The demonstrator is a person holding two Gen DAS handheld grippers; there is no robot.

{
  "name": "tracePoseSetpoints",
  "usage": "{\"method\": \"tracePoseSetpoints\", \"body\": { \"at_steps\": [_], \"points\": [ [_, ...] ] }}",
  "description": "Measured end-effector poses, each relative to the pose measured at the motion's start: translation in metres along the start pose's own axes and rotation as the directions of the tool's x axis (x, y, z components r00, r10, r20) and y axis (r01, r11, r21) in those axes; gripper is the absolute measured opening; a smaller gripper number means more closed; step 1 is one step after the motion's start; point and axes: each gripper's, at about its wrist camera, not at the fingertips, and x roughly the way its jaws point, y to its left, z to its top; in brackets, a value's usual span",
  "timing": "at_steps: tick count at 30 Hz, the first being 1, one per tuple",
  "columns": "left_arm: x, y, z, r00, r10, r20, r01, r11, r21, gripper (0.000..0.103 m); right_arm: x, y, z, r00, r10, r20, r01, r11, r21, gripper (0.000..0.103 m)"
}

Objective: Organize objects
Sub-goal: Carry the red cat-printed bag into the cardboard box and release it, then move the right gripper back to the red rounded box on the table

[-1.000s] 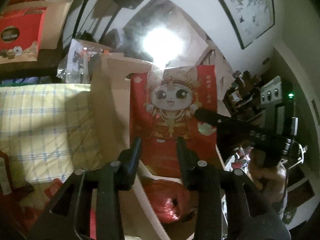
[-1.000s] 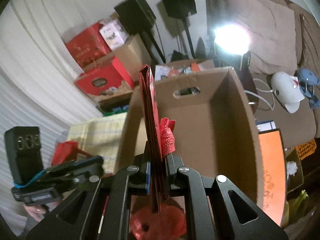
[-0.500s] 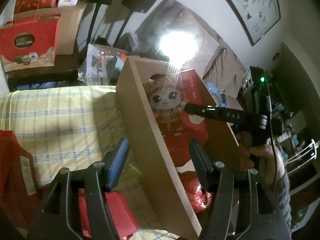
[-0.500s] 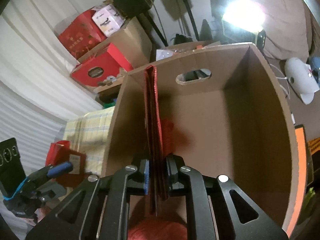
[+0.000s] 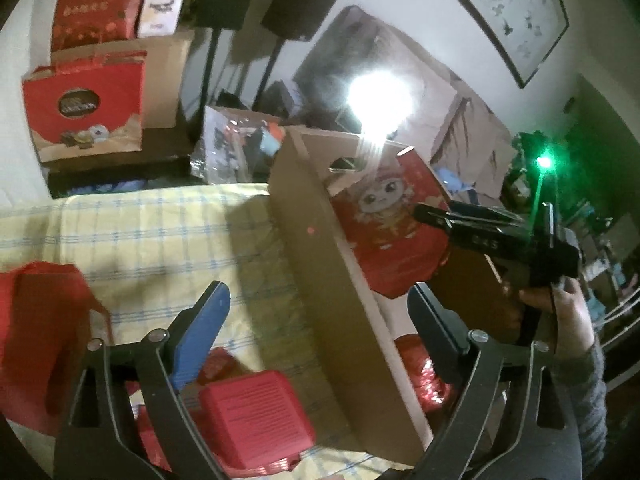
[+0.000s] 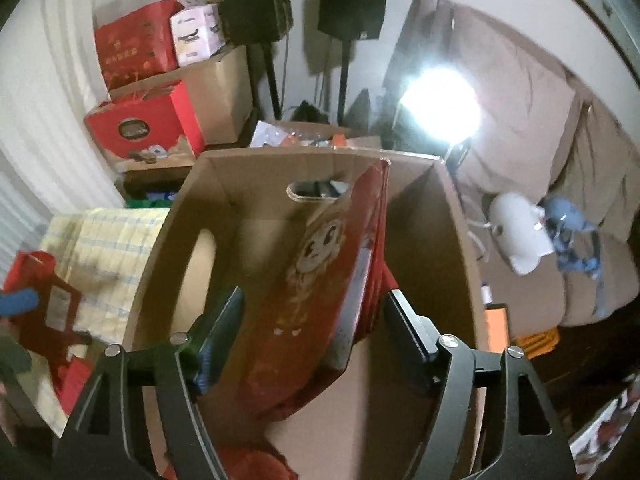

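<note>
Change, right hand-held gripper (image 6: 314, 330): a second ago its black fingers pinched the flat red paper bag printed with a cartoon doll (image 6: 320, 280) edge-on and upright; its jaws have just been opening and now stand wide, the bag loose between them, the pads not pressing it.
Change, left hand-held gripper (image 5: 320, 320): its jaws have just been opening too and now stand wide with nothing held; it was over the box's inside and now straddles the near side wall.
Nearest things: a ribbed, square red plastic case (image 5: 256, 420) lies on the yellow-and-blue checked cloth (image 5: 160, 240) just outside the box; a crinkled shiny red bundle (image 5: 424, 372) lies on the box floor.
Bag, material and shape: thin, stiff, glossy paper, folded flat, rectangular.
Bag, place and direction: inside the open brown corrugated cardboard box (image 6: 224, 184), long axis running up from the floor, top leaning toward the box's right wall, printed face turned toward its left wall.
Box: smooth matte walls, an oval handle slot (image 6: 316, 190) in the far end wall.
Beyond: a red printed gift box (image 5: 84, 112).
</note>
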Motion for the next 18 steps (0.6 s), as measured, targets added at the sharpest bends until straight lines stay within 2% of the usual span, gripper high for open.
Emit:
{"method": "tracePoseSetpoints", "body": {
  "at_steps": [2,5,6,10,14,18],
  "points": [
    [-0.004,0.002,-0.001,1.0,0.015,0.003,-0.015,1.0,-0.001,0.094,0.0,0.003,-0.002,0.998,-0.07,-0.009,0.069,0.997,-0.029,0.086],
    [-0.01,0.006,-0.004,1.0,0.016,0.003,-0.016,1.0,-0.008,0.097,0.013,-0.004,-0.004,0.979,-0.179,-0.099,0.178,0.984,-0.024,0.086],
    [-0.013,0.008,-0.006,1.0,0.02,0.004,-0.02,1.0,-0.008,0.097,0.013,-0.006,-0.005,0.977,-0.191,-0.1,0.19,0.982,-0.02,0.086],
    [-0.024,0.011,-0.011,0.999,0.051,0.017,-0.052,0.999,0.011,0.098,-0.006,-0.008,-0.006,0.988,-0.146,-0.054,0.146,0.989,-0.004,0.086],
    [-0.035,0.014,-0.017,0.994,0.102,0.035,-0.104,0.994,0.036,0.098,-0.027,0.003,-0.008,0.99,-0.142,0.002,0.142,0.99,-0.022,0.086],
    [-0.049,0.02,-0.027,0.986,0.153,0.059,-0.156,0.986,0.053,0.098,-0.045,0.017,-0.009,0.994,-0.099,0.045,0.1,0.995,-0.025,0.086]
  ]
}}
